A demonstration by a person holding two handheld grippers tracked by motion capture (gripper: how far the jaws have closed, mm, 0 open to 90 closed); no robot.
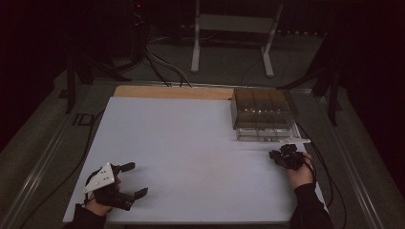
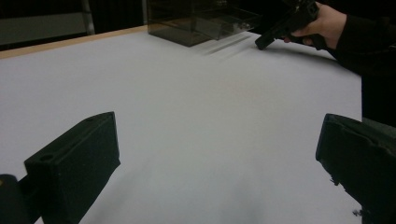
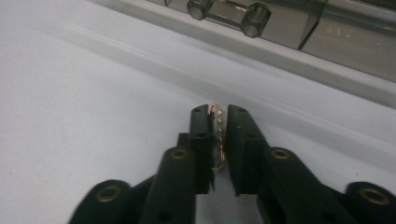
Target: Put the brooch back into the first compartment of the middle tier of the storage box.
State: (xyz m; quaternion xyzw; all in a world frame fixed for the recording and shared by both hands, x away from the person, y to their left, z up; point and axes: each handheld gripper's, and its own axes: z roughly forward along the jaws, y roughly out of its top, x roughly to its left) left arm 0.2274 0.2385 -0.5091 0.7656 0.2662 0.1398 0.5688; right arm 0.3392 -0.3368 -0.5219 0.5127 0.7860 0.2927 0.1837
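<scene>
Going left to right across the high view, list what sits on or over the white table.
Left gripper, jaws wide apart, near the front left corner → bare white table top → smoky clear drawer box at the far right → right gripper, just in front of the box, pinching a small beaded chain.

High view looks down over the white counter (image 1: 191, 143). Left gripper view skims it toward the smoky drawer box (image 2: 196, 21); right gripper view sits close below that box (image 3: 289, 23).
</scene>
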